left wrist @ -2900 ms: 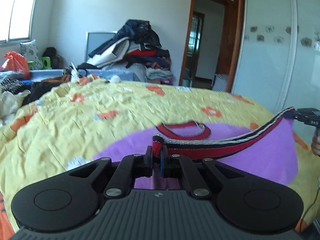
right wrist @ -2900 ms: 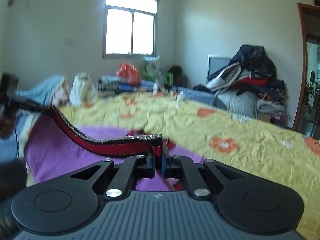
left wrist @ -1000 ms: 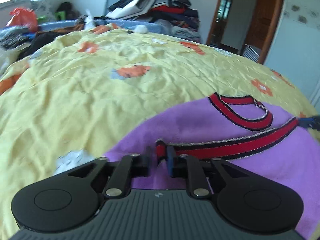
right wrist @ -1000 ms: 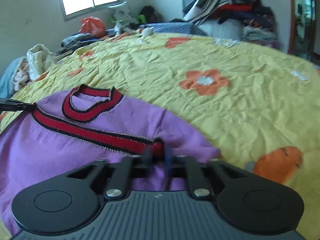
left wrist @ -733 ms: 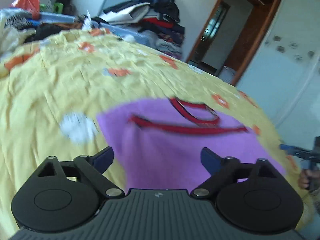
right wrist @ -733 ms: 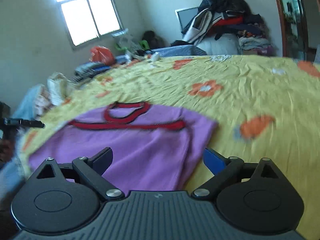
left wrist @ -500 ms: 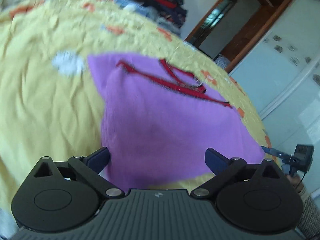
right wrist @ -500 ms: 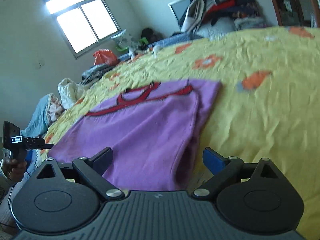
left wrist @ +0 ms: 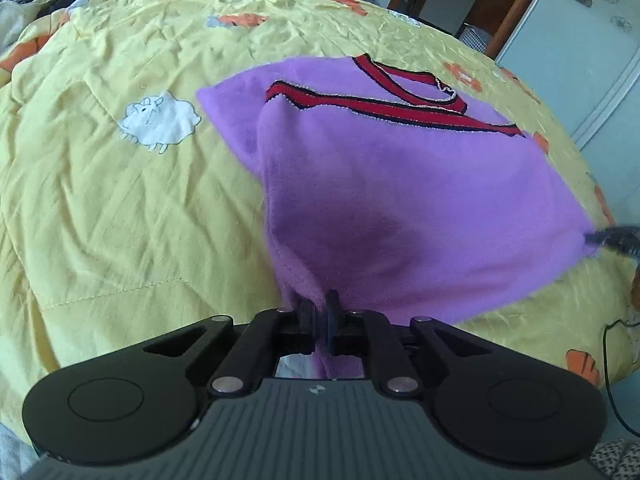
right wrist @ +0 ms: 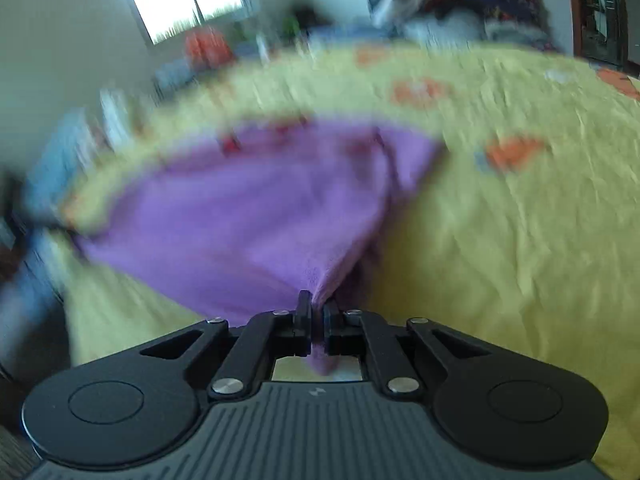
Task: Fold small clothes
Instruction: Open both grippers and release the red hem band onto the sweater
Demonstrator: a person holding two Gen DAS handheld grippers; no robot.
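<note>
Left wrist view: purple garment (left wrist: 384, 192) lies across centre frame on the yellow bedspread (left wrist: 120, 208), red-trimmed neckline at the top. My left tongs (left wrist: 318, 312) have just closed, nipping its near hem corner; right tongs (right wrist: 316, 314) likewise pinch the opposite corner. I judge it light, soft, floppy knit: it sags and bunches, so corners are the hold.
</note>
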